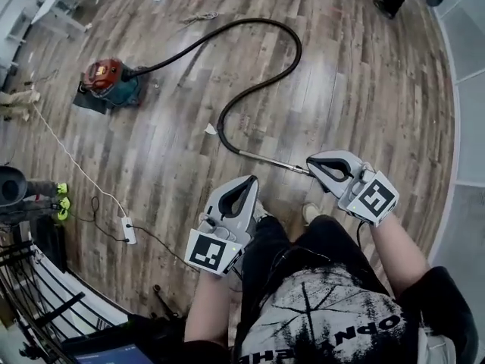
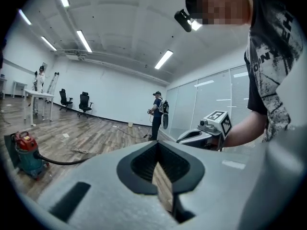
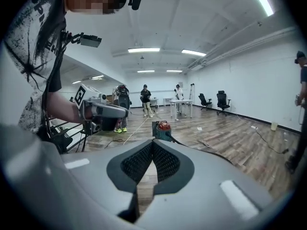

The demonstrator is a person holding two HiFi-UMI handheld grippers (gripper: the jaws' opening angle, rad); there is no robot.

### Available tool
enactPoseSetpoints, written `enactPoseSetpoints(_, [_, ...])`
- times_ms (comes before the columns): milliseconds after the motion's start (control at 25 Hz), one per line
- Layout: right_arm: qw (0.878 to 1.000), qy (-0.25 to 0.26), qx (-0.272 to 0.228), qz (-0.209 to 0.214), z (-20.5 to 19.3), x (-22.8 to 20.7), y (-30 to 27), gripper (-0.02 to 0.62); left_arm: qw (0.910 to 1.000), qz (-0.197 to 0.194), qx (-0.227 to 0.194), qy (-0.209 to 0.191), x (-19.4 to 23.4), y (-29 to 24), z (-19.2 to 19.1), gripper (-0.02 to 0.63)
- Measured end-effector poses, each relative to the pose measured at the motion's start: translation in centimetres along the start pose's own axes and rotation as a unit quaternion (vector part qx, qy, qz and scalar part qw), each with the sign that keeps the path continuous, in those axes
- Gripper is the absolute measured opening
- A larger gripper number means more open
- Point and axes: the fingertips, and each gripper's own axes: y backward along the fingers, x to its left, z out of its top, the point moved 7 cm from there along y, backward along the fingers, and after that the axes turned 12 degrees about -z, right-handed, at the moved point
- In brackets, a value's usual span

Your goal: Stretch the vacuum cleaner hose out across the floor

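Hose end lies by the right tool (image 1: 312, 162)
Right tool and left tool (image 1: 251, 180) are shut tight, holding nothing. The hose (image 1: 261, 86) curls from the vacuum (image 1: 110, 82), upper left, down to its pipe end (image 1: 273, 161), mid-frame.

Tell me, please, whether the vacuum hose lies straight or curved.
Curved: the hose loops away from the vacuum cleaner, then bends back toward its metal tube.
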Motion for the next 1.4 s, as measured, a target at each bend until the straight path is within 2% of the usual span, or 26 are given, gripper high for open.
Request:
enactPoseSetpoints(120, [1.000, -0.004, 0.012, -0.010, -0.8, -0.2, -1.8, 0.006, 0.9999, -0.011, -0.003, 0.012, 1.6, -0.1, -0.6, 0.000])
enactPoseSetpoints(280, [0.999, -0.010, 0.033, 0.012, -2.4, 0.1, -3.3, 0.006, 0.9994, 0.000, -0.007, 0.033, 1.8, -0.5, -1.8, 0.000])
enactPoseSetpoints(400, [0.998, -0.013, 0.044, 0.031, -4.3, -0.6, -4.0, 0.006, 0.9986, 0.017, -0.009, 0.049, 1.8, -1.4, -3.3, 0.000])
enactPoseSetpoints(480, [0.997, -0.015, 0.055, 0.045, -6.0, -0.9, -4.0, 0.006, 0.9970, 0.037, -0.026, 0.063, 1.3, -1.9, -4.1, 0.000])
enactPoseSetpoints(640, [0.994, -0.002, 0.082, 0.070, -10.5, -1.2, -3.9, 0.006, 0.9932, 0.067, -0.033, 0.089, 0.1, -2.3, -7.2, 0.000])
enactPoseSetpoints(760, [0.990, -0.004, 0.114, 0.080, -15.4, -1.6, -5.0, 0.022, 0.9904, 0.091, -0.030, 0.100, 0.4, -2.7, -11.3, 0.000])
enactPoseSetpoints(880, [0.989, 0.001, 0.127, 0.081, -20.6, -1.6, -6.5, 0.042, 0.9905, 0.097, -0.010, 0.097, 1.0, -2.9, -16.4, 0.000])
enactPoseSetpoints(1000, [0.986, -0.010, 0.151, 0.075, -26.8, -2.3, -8.6, 0.085, 0.9873, 0.115, -0.033, 0.104, 3.1, -3.9, -19.4, 0.000])
enactPoseSetpoints(1120, [0.980, -0.020, 0.180, 0.076, -34.0, -2.7, -11.8, 0.112, 0.9884, 0.113, -0.048, 0.089, 5.8, -5.0, -22.6, 0.000])
enactPoseSetpoints(1280, [0.973, 0.000, 0.217, 0.076, -44.6, -2.7, -16.5, 0.154, 0.9898, 0.100, -0.060, 0.082, 9.4, -7.0, -27.9, 0.000])
enactPoseSetpoints(1400, [0.964, 0.005, 0.254, 0.075, -53.2, -2.1, -19.5, 0.173, 0.9910, 0.101, -0.062, 0.061, 11.4, -8.2, -31.5, 0.000])
